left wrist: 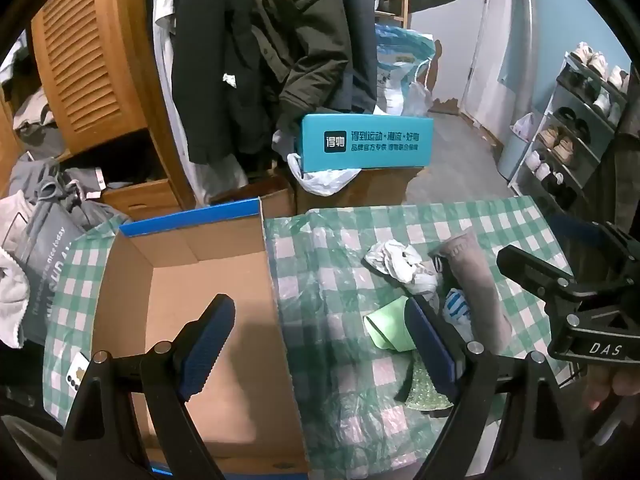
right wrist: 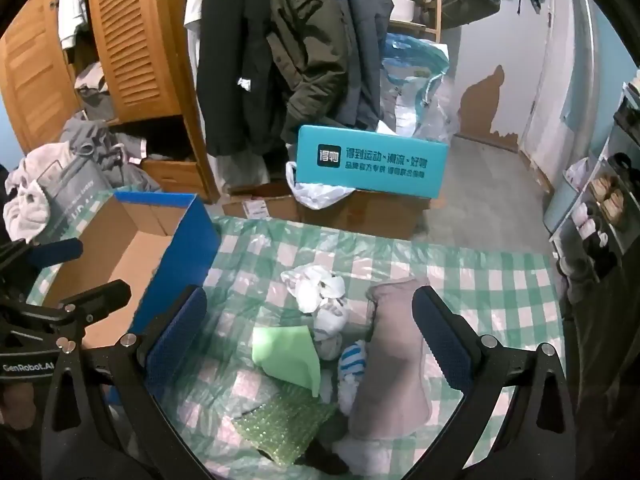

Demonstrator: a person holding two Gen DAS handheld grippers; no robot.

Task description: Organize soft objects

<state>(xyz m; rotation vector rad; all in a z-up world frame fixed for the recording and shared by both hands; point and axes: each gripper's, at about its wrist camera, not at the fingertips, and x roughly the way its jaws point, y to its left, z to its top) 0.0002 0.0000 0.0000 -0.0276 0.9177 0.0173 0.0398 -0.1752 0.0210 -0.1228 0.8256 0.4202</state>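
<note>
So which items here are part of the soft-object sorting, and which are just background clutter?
Job:
- cardboard box, open
- grey-pink cloth roll
- green cloth
- white crumpled cloth
- striped sock
- green sparkly pad
- left gripper and right gripper, both open

Clutter:
- teal shoebox
- hanging jackets
- shoe rack

Matt brown cardboard box (left wrist: 192,288) sitting on glossy, crinkling plastic checked tablecloth (right wrist: 480,280); fuzzy grey-pink cloth roll (right wrist: 394,360) lying beside glittering green sponge (right wrist: 280,428).
</note>
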